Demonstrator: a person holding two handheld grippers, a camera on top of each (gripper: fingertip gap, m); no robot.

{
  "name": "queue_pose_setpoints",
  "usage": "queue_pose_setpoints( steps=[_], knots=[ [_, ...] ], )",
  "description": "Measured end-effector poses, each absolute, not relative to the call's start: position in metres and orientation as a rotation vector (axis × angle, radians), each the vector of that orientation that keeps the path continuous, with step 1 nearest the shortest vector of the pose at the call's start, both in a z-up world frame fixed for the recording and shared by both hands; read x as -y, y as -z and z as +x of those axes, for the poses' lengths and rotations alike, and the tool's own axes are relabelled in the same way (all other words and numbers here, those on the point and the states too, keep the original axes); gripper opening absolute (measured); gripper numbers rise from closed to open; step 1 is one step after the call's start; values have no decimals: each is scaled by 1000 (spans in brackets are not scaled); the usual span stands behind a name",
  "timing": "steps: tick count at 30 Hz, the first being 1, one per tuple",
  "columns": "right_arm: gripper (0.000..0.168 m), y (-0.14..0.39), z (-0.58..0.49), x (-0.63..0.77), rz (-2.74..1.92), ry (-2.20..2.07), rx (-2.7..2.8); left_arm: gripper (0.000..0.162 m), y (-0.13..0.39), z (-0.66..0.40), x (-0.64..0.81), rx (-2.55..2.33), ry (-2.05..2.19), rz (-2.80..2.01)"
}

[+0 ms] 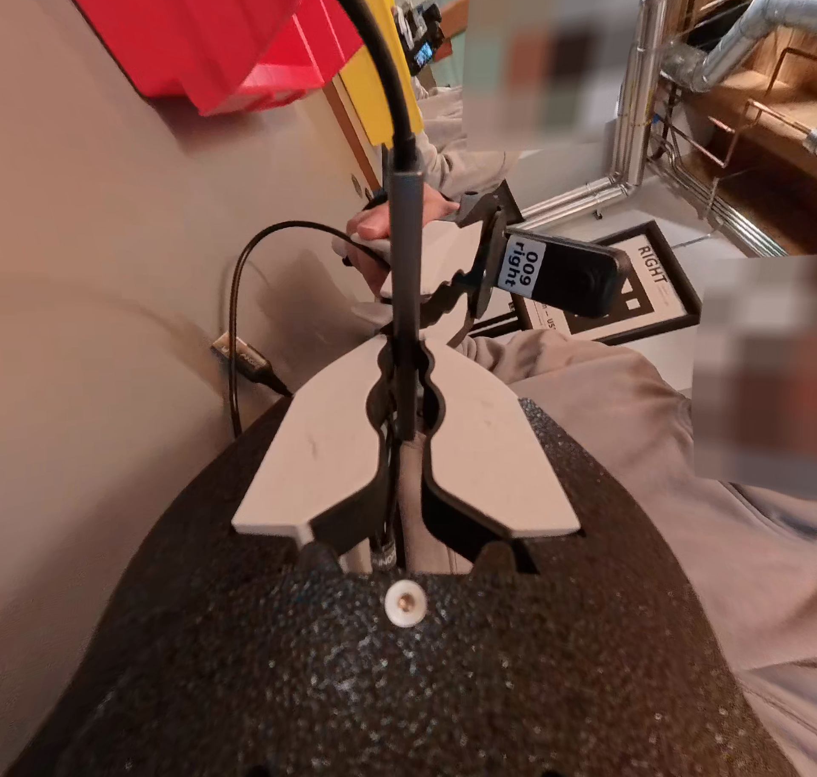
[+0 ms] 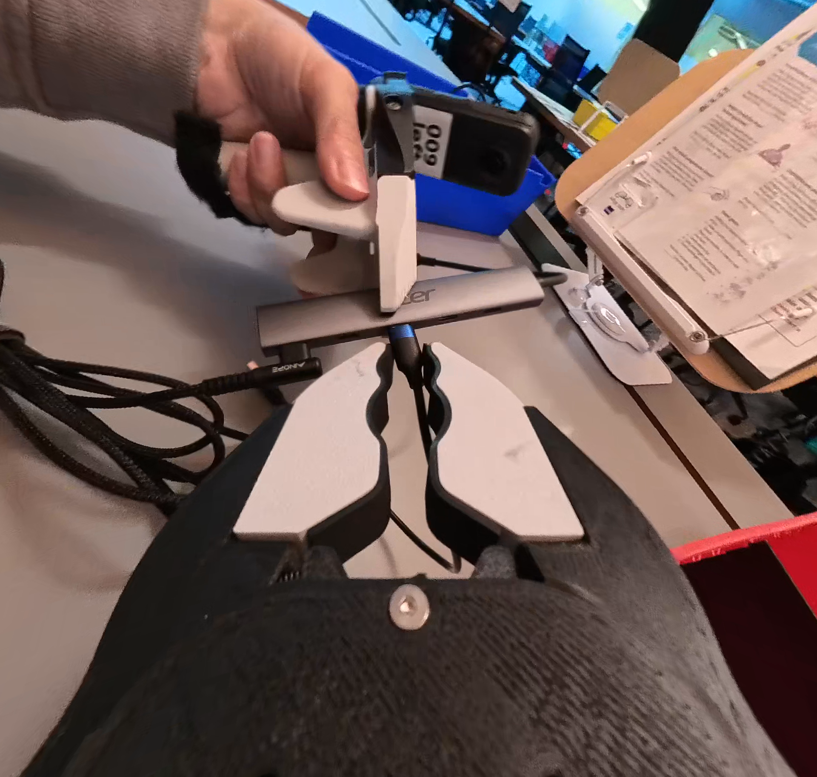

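A slim grey USB hub [image 2: 464,303] lies across the right wrist view, low over the grey table [image 2: 552,402]. My left gripper [image 2: 392,307] comes down from above and is shut on the hub's middle. In the left wrist view the hub [image 1: 402,247] stands edge-on between my left gripper's [image 1: 404,345] jaws, with its thick black cable [image 1: 380,57] running up. My right gripper [image 2: 406,353] is shut on a black plug with a blue ring [image 2: 400,334] that sits in the hub's near side. The right gripper's white fingers [image 1: 442,243] show behind the hub.
A braided black cable with an angled plug [image 2: 287,364] meets the hub's left end, and its loops [image 2: 88,402] lie at left. A blue bin [image 2: 464,199] stands behind, a red bin [image 2: 751,579] at right, a printed sheet on a stand [image 2: 707,181] at far right. Both grippers' tips are close together, under 4 cm apart.
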State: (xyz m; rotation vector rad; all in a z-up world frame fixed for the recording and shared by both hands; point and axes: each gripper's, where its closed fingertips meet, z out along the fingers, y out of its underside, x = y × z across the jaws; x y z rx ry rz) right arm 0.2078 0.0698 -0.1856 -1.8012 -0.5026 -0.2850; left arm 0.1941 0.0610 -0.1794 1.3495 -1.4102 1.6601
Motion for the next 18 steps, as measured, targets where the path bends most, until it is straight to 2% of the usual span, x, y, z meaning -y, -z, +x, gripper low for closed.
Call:
queue_pose_setpoints(
  steps=[4, 5, 8, 13, 18],
  knots=[
    [12, 176, 225, -73, -1782, 306, 306, 12, 167, 210, -72, 1375, -1909, 1456],
    [12, 176, 230, -73, -1796, 293, 259, 17, 166, 210, -74, 1400, -1958, 1478],
    [12, 183, 231, -70, -1842, 146, 187, 19, 167, 206, -75, 1552, -2096, 1507],
    [12, 185, 244, -63, -1889, 4, -15, 31, 168, 198, -81, 2177, -2309, 1611],
    [12, 186, 242, -64, -1891, -80, -100, 37, 175, 193, -74, 2944, -2185, 1616]
  ],
)
